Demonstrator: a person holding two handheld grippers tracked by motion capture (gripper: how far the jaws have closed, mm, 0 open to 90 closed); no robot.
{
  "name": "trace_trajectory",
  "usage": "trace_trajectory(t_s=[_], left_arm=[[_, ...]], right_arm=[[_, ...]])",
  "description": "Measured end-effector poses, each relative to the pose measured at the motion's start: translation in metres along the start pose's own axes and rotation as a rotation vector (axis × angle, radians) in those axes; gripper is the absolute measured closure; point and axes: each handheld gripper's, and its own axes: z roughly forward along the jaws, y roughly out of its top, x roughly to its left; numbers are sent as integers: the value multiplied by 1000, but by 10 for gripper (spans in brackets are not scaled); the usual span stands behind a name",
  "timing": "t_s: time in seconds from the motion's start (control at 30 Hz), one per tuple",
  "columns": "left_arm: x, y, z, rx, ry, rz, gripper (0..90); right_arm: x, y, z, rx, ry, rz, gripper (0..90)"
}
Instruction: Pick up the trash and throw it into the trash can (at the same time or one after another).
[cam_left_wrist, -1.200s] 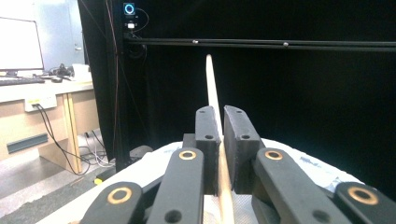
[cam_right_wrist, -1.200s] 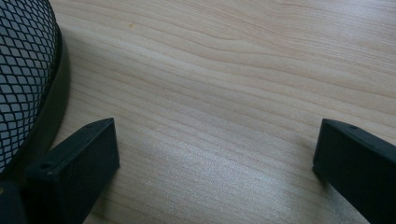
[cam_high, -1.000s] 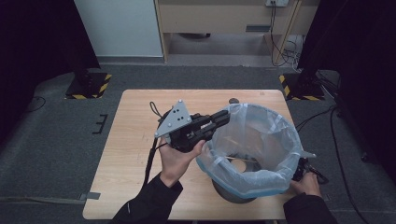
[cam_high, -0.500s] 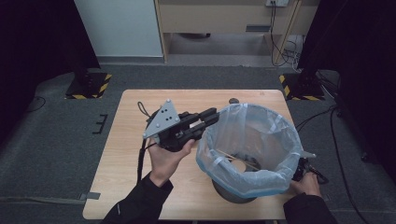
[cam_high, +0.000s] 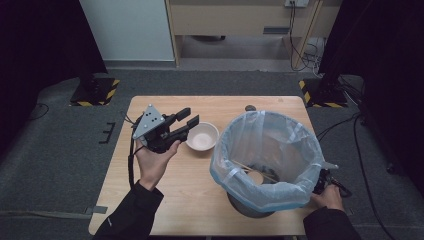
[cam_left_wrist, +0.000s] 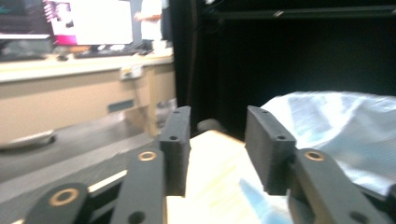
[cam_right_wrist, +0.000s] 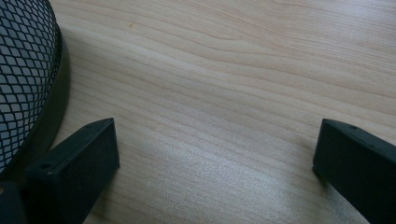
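On the wooden table (cam_high: 175, 200), the left gripper (cam_high: 186, 121) hangs just left of a small white bowl (cam_high: 202, 136). Its jaws have just been opening and now stand apart with nothing between them; the left gripper view shows bare tabletop in the gap. The bowl stands upright and looks empty, between that gripper and the bin (cam_high: 265, 160).

To my eye the bowl is what the left hand (cam_high: 152, 162) is after. A good take would bring the jaws down over the near rim, one pad inside and one outside, closing squarely so the bowl does not skid toward the bin or tip. Thin rims slip, so a firm, level pinch seems wise.

The right gripper (cam_right_wrist: 215, 154) sits low at the bin's far side, jaws spread wide over bare wood, beside the mesh wall (cam_right_wrist: 23, 70), gripping nothing.

Counted: one bowl, one mesh bin with one pale blue liner (cam_high: 300, 150), one thin stick (cam_high: 257, 170) lying inside it, two grippers, one small dark round thing (cam_high: 250, 107) at the table's back edge, too small to name.
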Motion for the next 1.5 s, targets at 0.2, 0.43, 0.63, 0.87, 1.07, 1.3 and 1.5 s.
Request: trace_trajectory(t_s=[0.2, 0.43, 0.63, 0.87, 1.07, 1.3, 1.5], left_arm=[[26, -30, 11, 73, 95, -35, 468], [49, -61, 23, 160, 173, -53, 388], [66, -93, 38, 232, 218, -88, 354], [80, -123, 57, 313, 258, -107, 334], [89, -140, 70, 367, 287, -128, 332], [97, -168, 87, 446, 299, -186, 346], [96, -183, 94, 487, 296, -218, 375]], right_arm=[[0, 0, 0, 0, 0, 1, 5], [0, 0, 0, 0, 0, 0, 5], [0, 0, 0, 0, 0, 1, 5], [0, 0, 0, 0, 0, 1, 5], [0, 0, 0, 0, 0, 1, 5], [0, 0, 0, 0, 0, 1, 5], [0, 0, 0, 1, 2, 1, 5]])
